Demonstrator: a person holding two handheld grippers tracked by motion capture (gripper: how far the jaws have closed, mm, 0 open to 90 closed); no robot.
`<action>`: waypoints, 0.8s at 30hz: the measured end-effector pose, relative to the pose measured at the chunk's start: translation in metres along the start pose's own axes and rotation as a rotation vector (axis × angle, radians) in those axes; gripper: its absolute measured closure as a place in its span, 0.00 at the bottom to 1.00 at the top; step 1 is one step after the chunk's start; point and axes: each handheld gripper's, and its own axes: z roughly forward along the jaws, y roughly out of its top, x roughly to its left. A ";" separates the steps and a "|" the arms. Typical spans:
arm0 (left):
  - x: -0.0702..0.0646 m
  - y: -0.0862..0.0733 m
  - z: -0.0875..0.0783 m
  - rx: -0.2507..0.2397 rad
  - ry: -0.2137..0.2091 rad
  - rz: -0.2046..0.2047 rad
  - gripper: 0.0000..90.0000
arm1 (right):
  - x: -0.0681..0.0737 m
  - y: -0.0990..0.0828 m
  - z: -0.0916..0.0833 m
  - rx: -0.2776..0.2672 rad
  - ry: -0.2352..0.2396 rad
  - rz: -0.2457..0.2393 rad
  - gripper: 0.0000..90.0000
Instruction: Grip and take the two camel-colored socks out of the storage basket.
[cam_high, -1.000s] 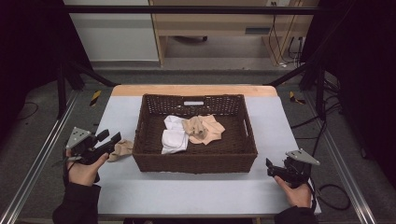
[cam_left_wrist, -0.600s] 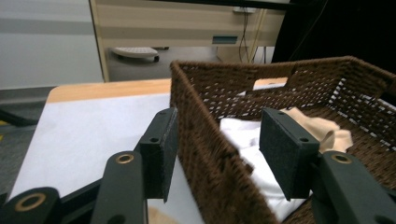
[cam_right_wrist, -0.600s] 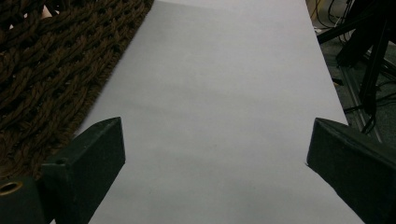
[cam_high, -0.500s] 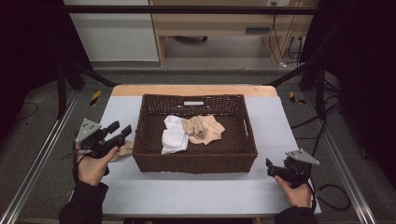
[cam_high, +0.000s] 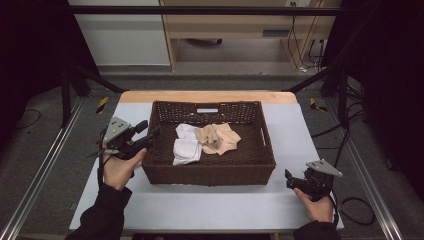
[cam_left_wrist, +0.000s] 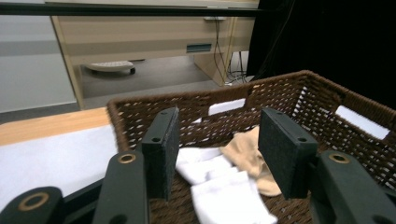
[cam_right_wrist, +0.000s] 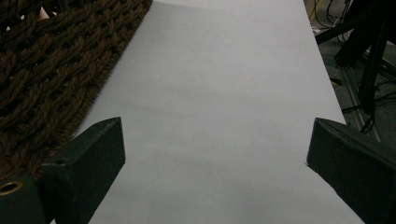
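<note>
A brown wicker basket (cam_high: 207, 172) stands in the middle of the white table. Inside it lie folded white cloths (cam_high: 186, 148) and a crumpled beige cloth (cam_high: 217, 138). My left gripper (cam_high: 150, 129) is held raised at the basket's left rim, pointing in over it. In the left gripper view the left gripper (cam_left_wrist: 217, 135) is open with nothing between its pads, and the white cloth (cam_left_wrist: 224, 191) and beige cloth (cam_left_wrist: 245, 154) lie beyond them. My right gripper (cam_high: 288, 179) rests low near the table's front right, open wide over bare tabletop (cam_right_wrist: 215, 93), with the basket wall (cam_right_wrist: 46, 70) beside it.
The table's far edge is a wooden strip (cam_high: 207, 96). Beyond it stand a wooden desk (cam_high: 235, 25) and black frame legs (cam_high: 67, 85). Metal rails (cam_high: 40, 170) run along the floor on both sides, and cables (cam_high: 357, 207) trail at the right.
My left gripper has risen and moved forward and right, from beside the basket to its left rim. The right gripper has stayed put.
</note>
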 end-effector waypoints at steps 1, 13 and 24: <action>-0.002 0.002 0.002 0.000 -0.003 0.003 0.53 | 0.000 0.000 0.000 0.000 0.001 0.000 0.05; -0.023 0.015 0.026 0.010 -0.028 0.028 0.54 | 0.000 0.000 0.001 0.000 0.001 0.001 0.05; -0.038 0.020 0.060 0.037 -0.037 0.036 0.54 | 0.000 0.000 0.002 0.007 0.003 -0.001 0.05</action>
